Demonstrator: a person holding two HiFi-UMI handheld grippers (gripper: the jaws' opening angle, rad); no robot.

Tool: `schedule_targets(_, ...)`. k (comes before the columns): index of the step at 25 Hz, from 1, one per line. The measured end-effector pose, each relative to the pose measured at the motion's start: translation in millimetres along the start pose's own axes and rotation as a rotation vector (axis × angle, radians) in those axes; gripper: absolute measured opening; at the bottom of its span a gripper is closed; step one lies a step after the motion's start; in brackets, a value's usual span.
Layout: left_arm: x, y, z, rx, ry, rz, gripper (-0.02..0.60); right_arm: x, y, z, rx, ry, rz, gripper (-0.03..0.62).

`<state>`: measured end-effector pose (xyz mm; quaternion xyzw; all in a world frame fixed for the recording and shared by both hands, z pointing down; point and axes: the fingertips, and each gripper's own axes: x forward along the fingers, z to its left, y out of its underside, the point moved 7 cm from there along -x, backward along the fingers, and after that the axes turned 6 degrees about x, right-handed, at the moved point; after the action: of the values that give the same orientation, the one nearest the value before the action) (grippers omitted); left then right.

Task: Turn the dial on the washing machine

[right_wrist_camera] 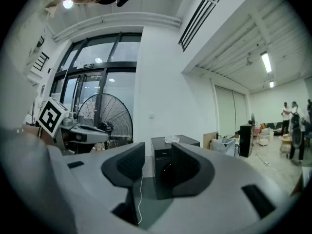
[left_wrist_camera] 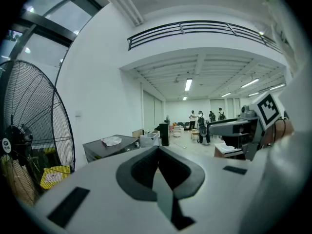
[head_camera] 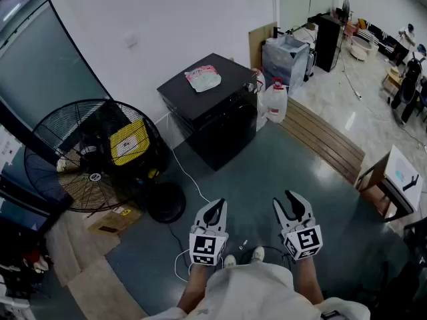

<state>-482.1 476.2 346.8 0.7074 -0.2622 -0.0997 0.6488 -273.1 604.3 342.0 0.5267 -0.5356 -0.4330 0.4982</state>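
The washing machine (head_camera: 212,112) is a black box against the white wall, a few steps ahead of me, with a crumpled pink-and-white bag (head_camera: 202,77) on its lid. It also shows small in the left gripper view (left_wrist_camera: 109,147) and between the jaws of the right gripper view (right_wrist_camera: 163,152). I cannot make out its dial. My left gripper (head_camera: 215,209) (left_wrist_camera: 157,152) is held low in front of me, jaws touching, empty. My right gripper (head_camera: 291,204) (right_wrist_camera: 157,152) is beside it, with a narrow gap between its jaws and nothing in them.
A big black floor fan (head_camera: 87,152) stands left of the machine, with a white cable (head_camera: 190,179) trailing over the dark floor. A water jug (head_camera: 275,102), wooden planks (head_camera: 320,139) and an open cardboard box (head_camera: 393,182) lie to the right. People (left_wrist_camera: 200,123) stand far off.
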Motion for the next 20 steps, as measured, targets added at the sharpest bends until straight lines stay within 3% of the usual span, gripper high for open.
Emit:
schedule_targets(13, 35.0, -5.8, -39.2, -0.009, -0.062, 0.023, 0.014, 3.3, 4.2, -55.9, 0.022, -0.017, -0.009, 0.190)
schedule_targets(20, 61.3, -7.8, -34.8, 0.011, -0.084, 0.033, 0.012, 26.7, 2.6, -74.1, 0.025, -0.038, 0.001, 0.186)
